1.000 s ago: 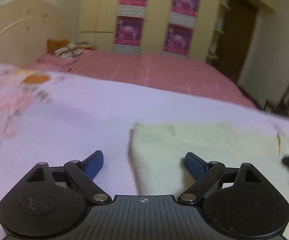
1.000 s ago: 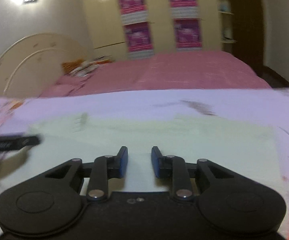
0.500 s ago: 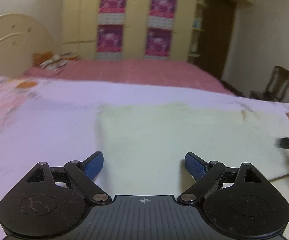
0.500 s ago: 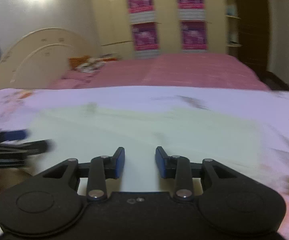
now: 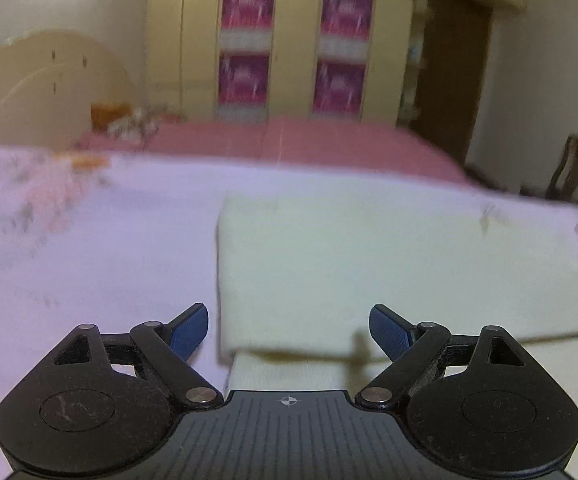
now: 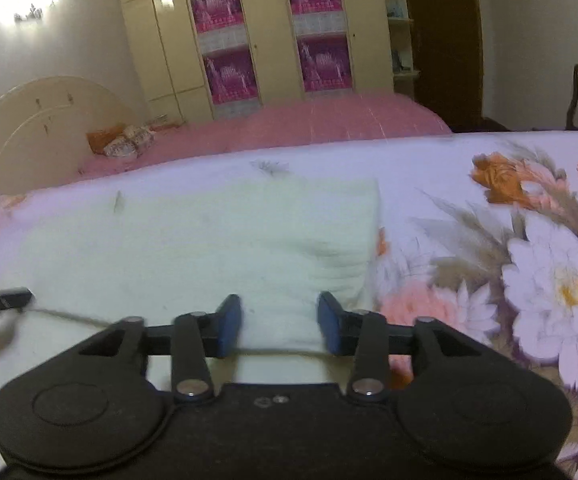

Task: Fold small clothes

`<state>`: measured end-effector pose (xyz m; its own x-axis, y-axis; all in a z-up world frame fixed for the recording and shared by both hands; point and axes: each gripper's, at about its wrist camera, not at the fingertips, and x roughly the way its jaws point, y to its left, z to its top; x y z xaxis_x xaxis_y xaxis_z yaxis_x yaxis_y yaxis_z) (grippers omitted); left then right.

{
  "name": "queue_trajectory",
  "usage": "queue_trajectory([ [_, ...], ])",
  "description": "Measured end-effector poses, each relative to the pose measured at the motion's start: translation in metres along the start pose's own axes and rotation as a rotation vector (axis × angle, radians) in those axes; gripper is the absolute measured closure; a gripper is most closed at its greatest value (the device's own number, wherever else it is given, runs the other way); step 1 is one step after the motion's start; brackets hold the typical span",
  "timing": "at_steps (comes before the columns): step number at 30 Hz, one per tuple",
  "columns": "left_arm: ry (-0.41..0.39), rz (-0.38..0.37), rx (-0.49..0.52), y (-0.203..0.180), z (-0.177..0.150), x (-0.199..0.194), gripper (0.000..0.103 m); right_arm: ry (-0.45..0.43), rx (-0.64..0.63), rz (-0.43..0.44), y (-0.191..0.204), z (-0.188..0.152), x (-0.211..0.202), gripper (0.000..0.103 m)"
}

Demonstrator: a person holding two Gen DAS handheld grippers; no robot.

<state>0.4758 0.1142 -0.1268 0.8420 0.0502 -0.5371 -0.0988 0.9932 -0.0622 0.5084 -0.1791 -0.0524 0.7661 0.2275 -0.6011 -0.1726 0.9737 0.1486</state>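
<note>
A pale cream garment (image 5: 369, 272) lies folded flat on the lilac floral bedspread (image 5: 89, 264), its upper layer ending in a near edge over a lower layer. My left gripper (image 5: 289, 320) hovers open over the garment's near left corner, nothing between its blue pads. My right gripper (image 6: 280, 312) is over the near right part of the garment (image 6: 209, 248). Its jaws are opening and its pads press on nothing; the cloth lies flat below the gap. The tip of each gripper shows at the edge of the other's view.
The bedspread's big flower print (image 6: 529, 264) spreads right of the garment. Beyond it are a pink bed (image 6: 309, 128) with pillows (image 6: 125, 142), a cream headboard (image 6: 29, 128), a wardrobe with magenta posters (image 6: 273, 28), a dark door (image 6: 445, 40) and a wooden chair (image 5: 573, 172).
The right gripper's jaws have spread wider and it has shifted toward the garment's right edge. Both grippers have drawn back, so the garment's near folded edge now shows.
</note>
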Motion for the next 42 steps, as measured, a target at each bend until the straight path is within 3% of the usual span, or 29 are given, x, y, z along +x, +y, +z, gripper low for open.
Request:
queue_trajectory([
  [3, 0.065, 0.037, 0.026, -0.003, -0.006, 0.012, 0.015, -0.055, -0.019, -0.011, -0.002, 0.000, -0.017, 0.060],
  [5, 0.076, 0.042, 0.003, -0.001, -0.009, 0.011, 0.015, 0.022, -0.047, -0.064, -0.004, -0.006, -0.003, 0.060],
  [6, 0.068, 0.033, -0.016, 0.000, -0.010, 0.005, 0.015, 0.008, -0.050, -0.061, -0.004, -0.006, -0.005, 0.060],
  [10, 0.084, 0.019, -0.017, -0.003, -0.015, -0.012, 0.015, -0.002, 0.025, -0.020, -0.011, -0.005, -0.028, 0.060],
  [20, 0.111, 0.004, 0.016, -0.008, -0.035, -0.063, 0.015, 0.056, 0.161, 0.004, -0.023, -0.039, -0.075, 0.057],
  [31, 0.119, 0.012, 0.033, 0.005, -0.069, -0.145, 0.015, 0.048, 0.173, 0.016, -0.018, -0.070, -0.150, 0.052],
  [37, 0.144, -0.018, 0.017, 0.028, -0.105, -0.200, 0.015, 0.060, 0.176, 0.014, -0.026, -0.094, -0.197, 0.052],
  [42, 0.172, 0.002, 0.036, 0.045, -0.138, -0.244, 0.015, 0.076, 0.204, 0.025, -0.037, -0.123, -0.238, 0.052],
])
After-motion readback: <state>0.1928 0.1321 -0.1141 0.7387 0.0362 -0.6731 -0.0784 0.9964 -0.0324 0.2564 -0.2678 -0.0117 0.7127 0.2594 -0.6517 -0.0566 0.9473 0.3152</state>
